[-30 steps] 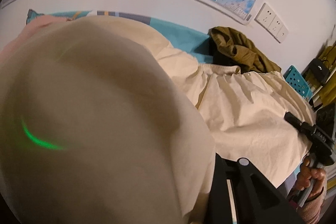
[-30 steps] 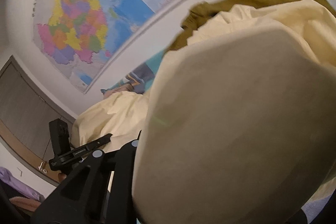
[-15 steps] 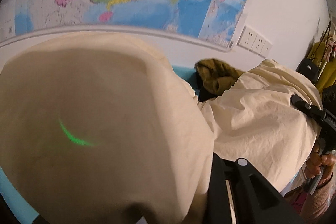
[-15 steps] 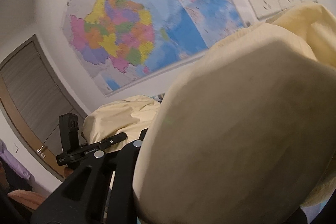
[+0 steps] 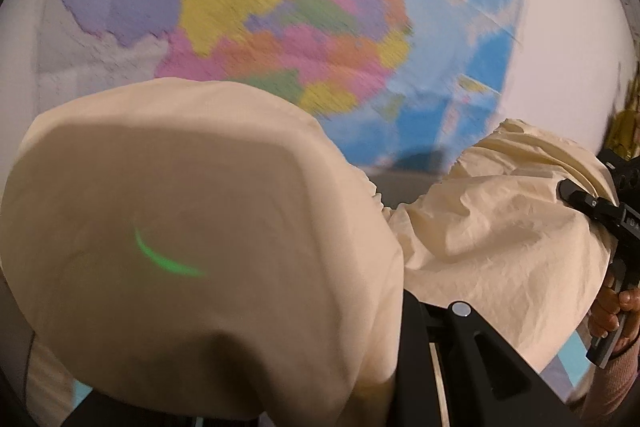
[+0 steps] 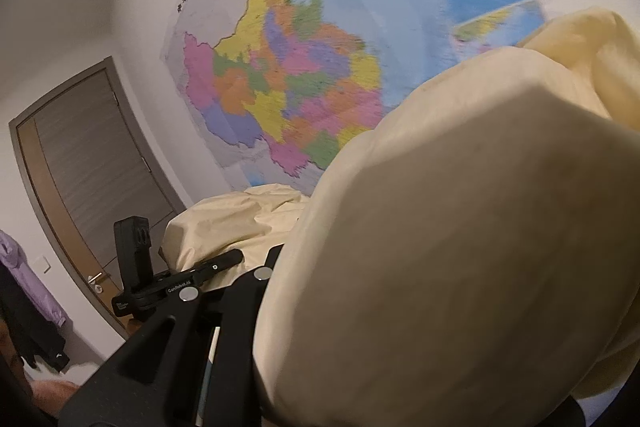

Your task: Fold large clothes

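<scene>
two grippers are both raised toward the wall, and one large cream garment (image 5: 492, 239) hangs between them. the cloth is a matte, finely woven fabric, soft and lightly creased, with a gathered, puckered edge showing along the sag between the two tools. in the left wrist view it drapes right over the left gripper (image 5: 224, 307), forming a smooth, taut dome with blunt corners where the hardware presses up from beneath; a thin green crescent of light glows on that dome. only the right-hand black finger arm, hard moulded plastic with a silver screw head, pokes out from under the fold, so whether the left fingers are apart or pinched on the cloth cannot be told, though the cloth seems to hang from them.

the right wrist view is much the same: cream cloth (image 6: 440, 267) wraps the right gripper (image 6: 400, 307) in a rounded, angular hood, with one black finger arm bare at its left side. the state of these fingers is likewise hidden. across the sagging span of fabric the other tool shows as a slim black bar with a boxy camera block on top.

in the left view a hand (image 5: 614, 311) in a pinkish knitted sleeve grips the far handle.

behind hangs a glossy, colourful wall map (image 6: 304, 75), blurred in patches. a grey slatted door (image 6: 92, 163) with a wood frame curves at the left, a lilac garment (image 6: 24, 275) beside it.
</scene>
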Demonstrator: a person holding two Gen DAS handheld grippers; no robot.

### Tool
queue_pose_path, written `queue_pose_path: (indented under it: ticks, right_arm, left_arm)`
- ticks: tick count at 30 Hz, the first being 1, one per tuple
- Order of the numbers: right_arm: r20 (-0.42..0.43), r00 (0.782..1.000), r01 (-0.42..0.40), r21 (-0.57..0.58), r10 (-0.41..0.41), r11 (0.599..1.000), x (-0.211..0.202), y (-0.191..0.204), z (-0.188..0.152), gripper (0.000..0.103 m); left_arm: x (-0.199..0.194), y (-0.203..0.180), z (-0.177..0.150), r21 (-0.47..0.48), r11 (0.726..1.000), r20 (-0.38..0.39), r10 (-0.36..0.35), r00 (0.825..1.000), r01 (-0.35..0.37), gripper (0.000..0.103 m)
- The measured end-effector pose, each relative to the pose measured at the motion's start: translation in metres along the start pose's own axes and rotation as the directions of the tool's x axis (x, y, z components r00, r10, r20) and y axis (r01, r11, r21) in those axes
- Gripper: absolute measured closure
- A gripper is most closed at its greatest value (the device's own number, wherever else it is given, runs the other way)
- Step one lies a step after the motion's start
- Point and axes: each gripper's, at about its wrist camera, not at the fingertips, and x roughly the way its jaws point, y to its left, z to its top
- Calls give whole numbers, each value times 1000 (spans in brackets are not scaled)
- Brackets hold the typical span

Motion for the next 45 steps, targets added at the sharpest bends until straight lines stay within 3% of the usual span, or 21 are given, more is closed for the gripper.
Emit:
queue_pose_path:
  ticks: [7, 15, 45]
  right_arm:
    - [-46, 996, -71, -7, 71, 997, 66, 14, 15, 86]
    - [-95, 988, -122, -7, 121, 992, 112, 26, 14, 86]
    - [-175, 969, -173, 16, 173, 985, 165, 37, -4, 86]
  left_arm:
    - [-2, 49, 22, -32, 992, 12, 125, 992, -124, 86]
    - [-8, 86, 29, -75, 979, 19, 194, 981, -192, 86]
    - [-18, 129, 36, -91, 950, 22, 301, 953, -298, 86]
